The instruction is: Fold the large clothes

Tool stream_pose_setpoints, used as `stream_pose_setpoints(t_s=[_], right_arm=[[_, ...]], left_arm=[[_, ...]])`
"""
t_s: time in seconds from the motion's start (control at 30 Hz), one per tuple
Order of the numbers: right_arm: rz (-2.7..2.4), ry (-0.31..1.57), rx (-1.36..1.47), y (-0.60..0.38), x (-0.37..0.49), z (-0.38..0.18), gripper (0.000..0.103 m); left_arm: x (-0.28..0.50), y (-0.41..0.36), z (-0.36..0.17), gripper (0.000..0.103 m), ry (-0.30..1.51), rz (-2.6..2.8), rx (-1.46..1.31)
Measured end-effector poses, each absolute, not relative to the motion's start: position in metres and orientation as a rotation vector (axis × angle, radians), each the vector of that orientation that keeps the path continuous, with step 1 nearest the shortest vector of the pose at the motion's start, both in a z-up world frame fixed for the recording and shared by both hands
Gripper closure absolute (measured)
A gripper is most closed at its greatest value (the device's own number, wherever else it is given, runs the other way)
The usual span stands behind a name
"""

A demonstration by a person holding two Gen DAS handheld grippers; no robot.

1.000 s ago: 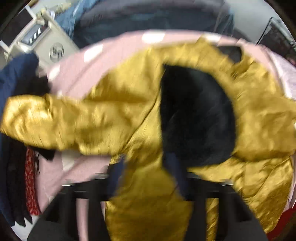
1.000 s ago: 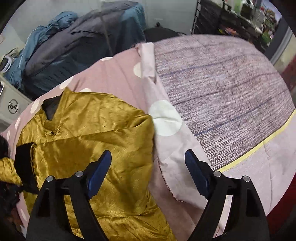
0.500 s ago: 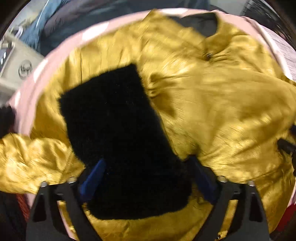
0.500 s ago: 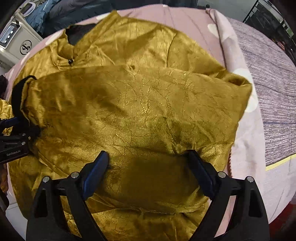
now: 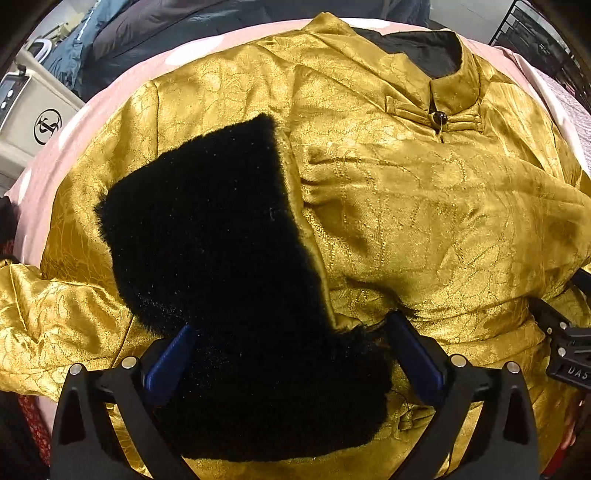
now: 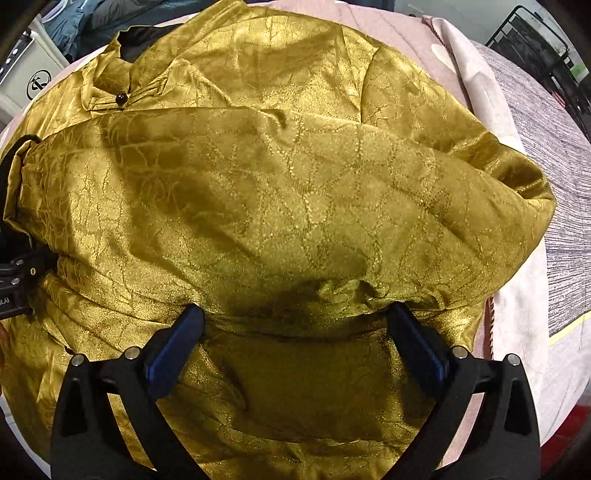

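A large gold satin jacket (image 5: 406,206) with a stand collar and a black button (image 5: 439,118) lies on a pink bed. A black fur cuff (image 5: 221,258) lies folded across its left chest. My left gripper (image 5: 291,354) is open, its blue pads either side of the fur, just above it. In the right wrist view the jacket (image 6: 295,192) fills the frame, with its right sleeve folded across the body. My right gripper (image 6: 291,339) is open low over the folded sleeve. The other gripper shows at the view's left edge (image 6: 18,284).
The pink dotted bedsheet (image 5: 122,96) lies under the jacket. A grey striped blanket (image 6: 546,147) is at the right. A beige appliance (image 5: 33,118) and dark blue bedding (image 5: 155,33) stand behind. A black wire rack (image 6: 535,48) is far right.
Both grippers have come down close over the jacket. The left one let go of gold fabric and opened; the fur cuff now lies between its pads. The right sleeve lies folded across the body.
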State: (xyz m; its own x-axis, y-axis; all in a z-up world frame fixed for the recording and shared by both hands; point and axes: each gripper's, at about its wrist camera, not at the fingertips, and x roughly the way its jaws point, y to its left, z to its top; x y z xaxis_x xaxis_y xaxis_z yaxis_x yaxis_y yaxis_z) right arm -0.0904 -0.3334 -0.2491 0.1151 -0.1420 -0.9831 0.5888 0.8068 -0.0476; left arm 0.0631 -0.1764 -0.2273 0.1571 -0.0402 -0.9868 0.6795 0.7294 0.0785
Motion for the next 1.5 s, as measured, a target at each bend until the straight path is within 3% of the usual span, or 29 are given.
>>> stream_pose_setpoints(t_s=[0.27, 0.47, 0.8, 0.97, 1.2, 1.4, 1.47, 1.5], right_arm=[[-0.554, 1.456, 0.439, -0.334, -0.087, -0.240, 0.005], [-0.529, 1.392, 0.455, -0.311, -0.099, -0.200, 0.005], [-0.355, 1.410, 0.395, -0.221, -0.138, -0.181, 0.005], [-0.317, 1.417, 0.330, -0.193, -0.145, -0.177, 0.005], [-0.325, 1.386, 0.331, -0.181, -0.133, -0.153, 0.005], [-0.367, 1.372, 0.348, -0.186, -0.137, -0.138, 0.005], [-0.383, 1.376, 0.363, -0.197, -0.139, -0.142, 0.005], [-0.389, 1.378, 0.369, -0.205, -0.140, -0.143, 0.005]], left_arm=[[0.043, -0.160, -0.204, 0.006, 1.298, -0.609, 0.536], [0.025, -0.128, -0.158, 0.006, 1.270, -0.664, 0.448], [0.014, 0.013, -0.128, 0.006, 1.318, -0.446, 0.202], [0.042, 0.086, -0.112, 0.006, 1.267, -0.259, 0.068], [0.112, 0.127, -0.077, 0.006, 1.167, -0.158, -0.059], [0.181, 0.150, -0.067, 0.007, 1.197, -0.224, -0.475], [0.203, 0.146, -0.084, 0.011, 1.248, -0.225, -0.524], [0.210, 0.143, -0.090, 0.030, 1.264, -0.196, -0.504]])
